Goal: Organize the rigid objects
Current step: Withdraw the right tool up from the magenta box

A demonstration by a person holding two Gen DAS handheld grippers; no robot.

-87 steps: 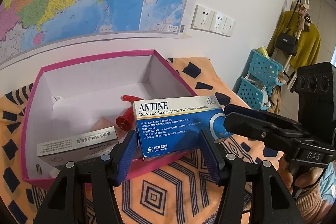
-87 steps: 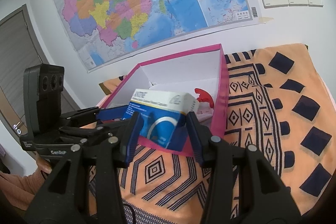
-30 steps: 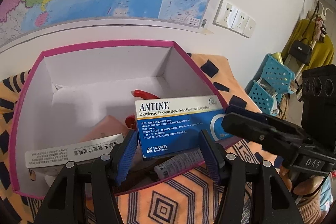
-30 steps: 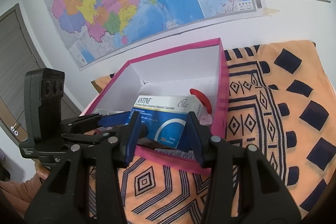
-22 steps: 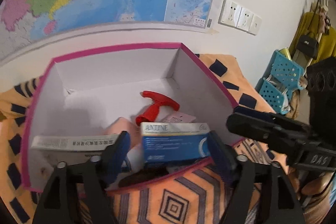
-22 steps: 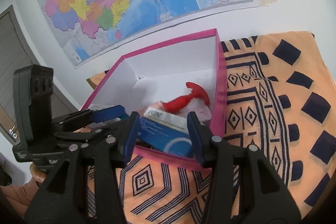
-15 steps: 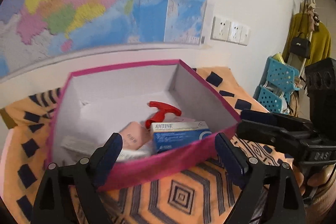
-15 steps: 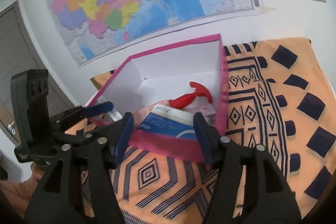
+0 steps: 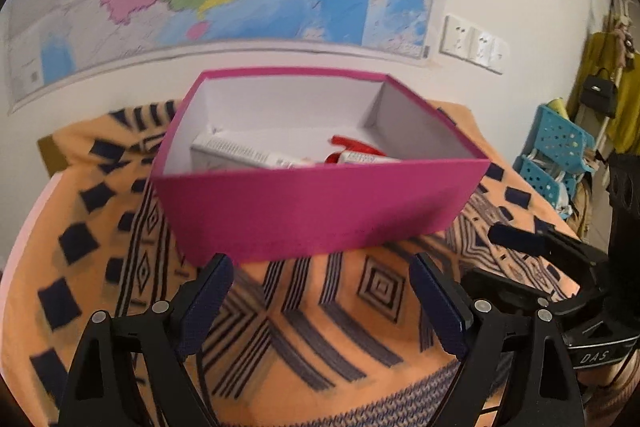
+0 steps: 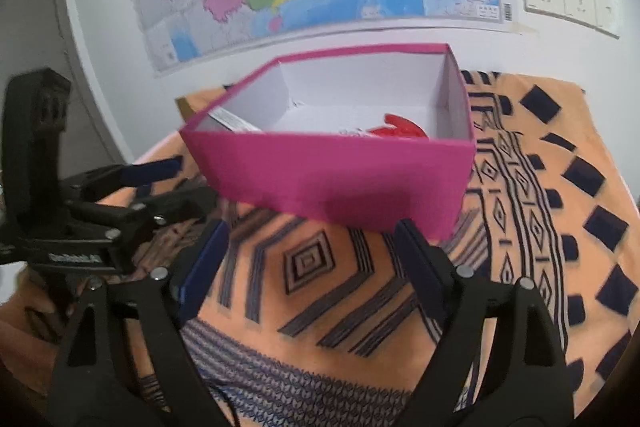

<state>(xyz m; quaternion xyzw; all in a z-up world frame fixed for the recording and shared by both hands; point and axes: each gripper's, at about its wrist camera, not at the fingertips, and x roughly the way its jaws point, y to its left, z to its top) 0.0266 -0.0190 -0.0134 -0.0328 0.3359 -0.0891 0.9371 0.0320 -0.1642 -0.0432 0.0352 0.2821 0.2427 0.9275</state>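
Left wrist view: the left gripper (image 9: 320, 291) is being held wide apart over the patterned cloth (image 9: 300, 327), nothing between its pads, just short of the near wall of the pink box (image 9: 320, 211).
Contents, left view: a white carton (image 9: 232, 151) and a red piece (image 9: 352, 147) are being kept inside the box; the rest is being hidden by the near wall.
Right wrist view: the right gripper (image 10: 312, 263) is being held wide and empty, its jaws having just been opening, near the box's front corner.
Contents, right view: only the carton's edge (image 10: 232, 119) and the red piece (image 10: 400, 129) are being shown above the rim.
Progress: the visible items are being judged as already boxed; nothing loose is being seen on the cloth, so little appears left.
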